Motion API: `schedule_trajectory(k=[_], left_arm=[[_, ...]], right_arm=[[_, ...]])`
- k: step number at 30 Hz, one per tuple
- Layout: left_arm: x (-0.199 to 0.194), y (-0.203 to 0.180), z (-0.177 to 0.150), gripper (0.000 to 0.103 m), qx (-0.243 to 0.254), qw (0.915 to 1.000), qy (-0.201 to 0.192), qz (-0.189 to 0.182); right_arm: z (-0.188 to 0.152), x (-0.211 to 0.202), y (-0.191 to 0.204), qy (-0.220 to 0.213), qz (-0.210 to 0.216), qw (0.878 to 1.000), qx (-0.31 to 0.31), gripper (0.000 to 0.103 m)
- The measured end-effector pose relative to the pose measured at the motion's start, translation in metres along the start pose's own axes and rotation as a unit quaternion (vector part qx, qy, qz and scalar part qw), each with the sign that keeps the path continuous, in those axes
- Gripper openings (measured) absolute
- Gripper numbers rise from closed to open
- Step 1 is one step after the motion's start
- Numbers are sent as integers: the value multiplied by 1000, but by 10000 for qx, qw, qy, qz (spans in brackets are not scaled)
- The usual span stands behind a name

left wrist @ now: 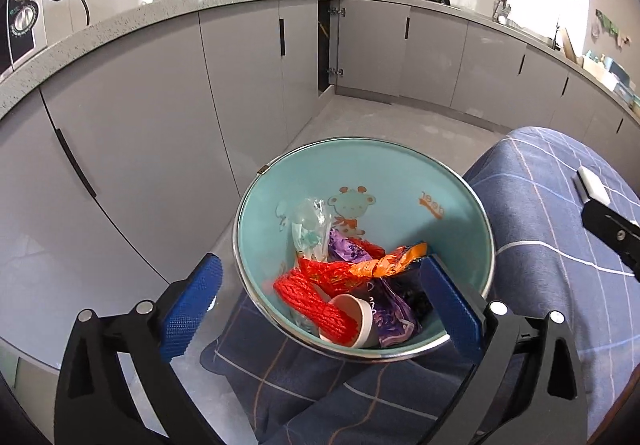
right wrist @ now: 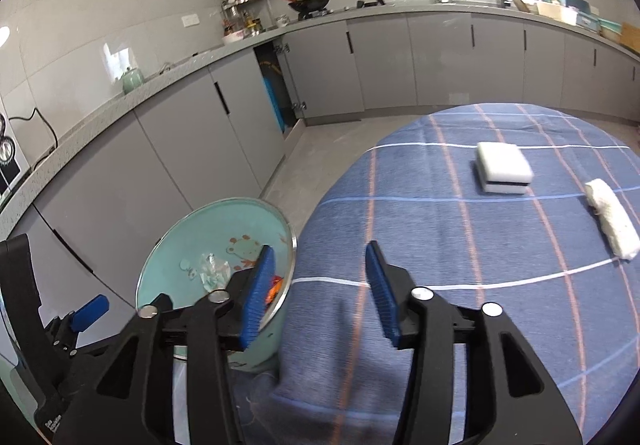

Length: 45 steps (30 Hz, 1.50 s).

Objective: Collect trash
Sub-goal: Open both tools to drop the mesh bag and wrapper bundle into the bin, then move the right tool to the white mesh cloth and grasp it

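Trash [left wrist: 352,281] in teal bin [left wrist: 400,181]

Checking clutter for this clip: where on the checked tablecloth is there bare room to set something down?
The tablecloth is bare from the bin at its left edge across to the sponge and rolled cloth. The bin is crowded with wrappers.

Colours and patterns noted, kitchen bin area

The bin [left wrist: 404,181] is pale teal inside with a cartoon animal print and orange lettering, rimmed in silver. In it: a red net [left wrist: 316,303], orange wrapper [left wrist: 384,263], purple wrapper [left wrist: 390,315], clear plastic bag [left wrist: 310,229] and white cup [left wrist: 358,319]. The tablecloth [right wrist: 460,229] is blue, checked with white and orange lines; on it lie a white sponge [right wrist: 505,167] with a dark middle layer and a white cloth [right wrist: 612,225]. Both claws are black with blue pads [left wrist: 192,305]. The cabinets [left wrist: 160,117] are grey.
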<state>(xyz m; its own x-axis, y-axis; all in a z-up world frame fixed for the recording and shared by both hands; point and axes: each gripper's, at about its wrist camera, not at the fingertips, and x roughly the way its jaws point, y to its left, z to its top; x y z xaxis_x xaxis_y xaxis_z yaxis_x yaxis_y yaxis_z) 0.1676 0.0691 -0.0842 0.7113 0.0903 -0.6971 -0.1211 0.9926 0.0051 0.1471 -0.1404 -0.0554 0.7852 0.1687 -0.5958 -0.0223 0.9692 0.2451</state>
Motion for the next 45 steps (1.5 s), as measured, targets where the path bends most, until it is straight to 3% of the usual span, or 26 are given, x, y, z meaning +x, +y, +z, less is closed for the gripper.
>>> schedule_trajectory(k=[6, 24, 40, 45], left_arm=[[-20, -13, 0, 97, 71, 9999, -108, -51], [-55, -101, -8, 97, 705, 9955, -53, -630], [-50, -187, -21, 97, 1233, 9831, 263, -1326], [-42, -210, -19, 96, 1326, 9805, 319, -1418]], right_arm=[[-2, -16, -19, -60, -48, 9999, 104, 60], [-15, -70, -116, -200, -599, 9965, 553, 60], [-27, -95, -221, -220, -1317, 9813, 1383, 60], [-19, -94, -246, -157, -1542, 9781, 1386, 60]])
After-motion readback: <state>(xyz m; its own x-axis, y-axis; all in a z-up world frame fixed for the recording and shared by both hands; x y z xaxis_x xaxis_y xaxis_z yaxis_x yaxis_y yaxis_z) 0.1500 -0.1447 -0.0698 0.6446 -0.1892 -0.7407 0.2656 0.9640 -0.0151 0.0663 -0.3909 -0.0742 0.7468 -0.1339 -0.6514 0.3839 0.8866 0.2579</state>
